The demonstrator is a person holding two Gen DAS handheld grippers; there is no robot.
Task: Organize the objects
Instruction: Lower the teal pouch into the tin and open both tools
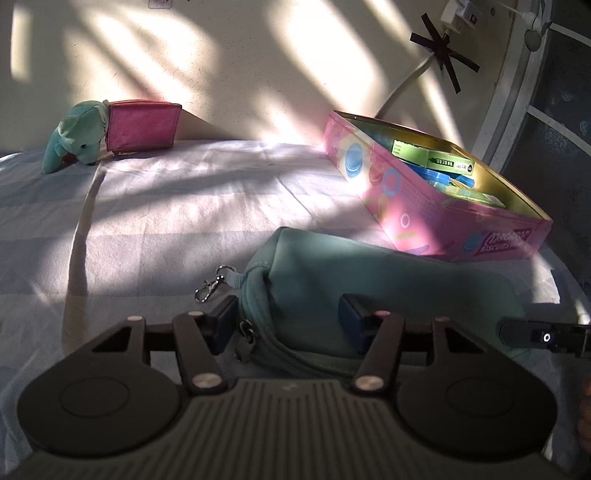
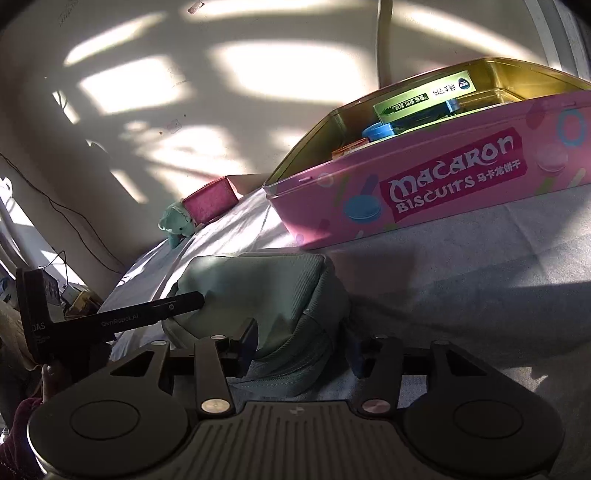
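A teal zip pouch (image 1: 332, 291) lies on the cloth-covered table, just in front of a pink Macaron Biscuits tin (image 1: 424, 199). My left gripper (image 1: 286, 319) straddles the pouch's zip end, its fingers (image 1: 221, 323) wide apart, one on each side of the fabric. My right gripper (image 2: 301, 350) straddles the other end of the pouch (image 2: 258, 288), jaws also apart around it. The tin (image 2: 443, 177) stands open and holds a green box (image 2: 424, 98), blue items and other packets. The left gripper's finger (image 2: 147, 314) shows in the right wrist view.
A teal plush elephant (image 1: 74, 136) and a pink box (image 1: 142, 125) sit at the far left by the wall. A white cable and taped power strip (image 1: 458, 14) hang on the wall behind the tin. The table edge drops away at the right.
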